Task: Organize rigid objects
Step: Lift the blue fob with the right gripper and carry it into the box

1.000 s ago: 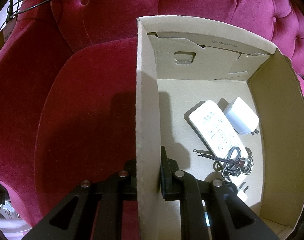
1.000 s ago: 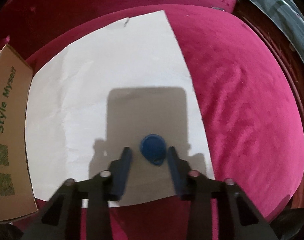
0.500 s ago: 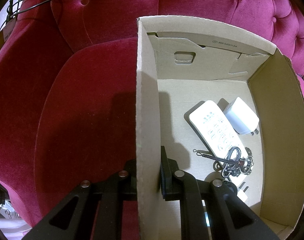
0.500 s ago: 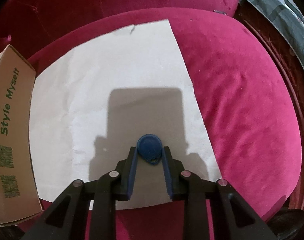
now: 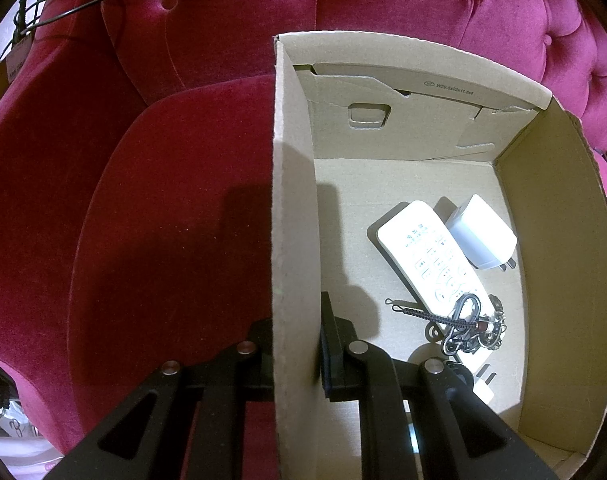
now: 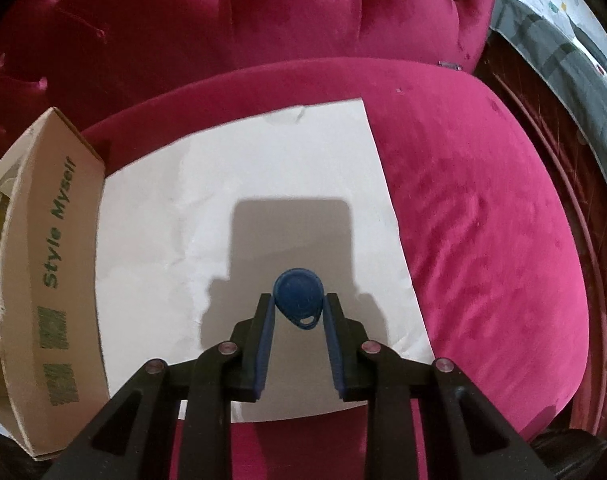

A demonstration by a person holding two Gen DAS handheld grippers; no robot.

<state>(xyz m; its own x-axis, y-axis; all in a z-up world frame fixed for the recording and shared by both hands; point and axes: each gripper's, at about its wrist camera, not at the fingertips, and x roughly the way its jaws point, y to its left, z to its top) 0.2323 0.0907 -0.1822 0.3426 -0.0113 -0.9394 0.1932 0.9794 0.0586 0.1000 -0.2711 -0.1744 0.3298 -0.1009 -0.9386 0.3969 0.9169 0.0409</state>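
My right gripper (image 6: 298,304) is shut on a blue teardrop key fob (image 6: 298,291) and holds it above a white paper sheet (image 6: 191,216) on the pink sofa seat. My left gripper (image 5: 294,336) is shut on the left wall of an open cardboard box (image 5: 293,200), one finger inside and one outside. Inside the box lie a white remote (image 5: 427,256), a white charger plug (image 5: 481,240), a keychain with a carabiner (image 5: 463,322) and another white plug (image 5: 481,386), partly hidden by my finger.
The box stands on a pink tufted velvet sofa (image 5: 163,220). In the right wrist view its outer wall (image 6: 43,280), printed "Style Myself", stands left of the paper. A dark wooden frame (image 6: 575,200) runs along the right. A wire hanger (image 5: 55,4) shows far left.
My right gripper closed on the blue fob and lifted it off the paper, pulling back from the sofa. My left gripper and the box have not moved.
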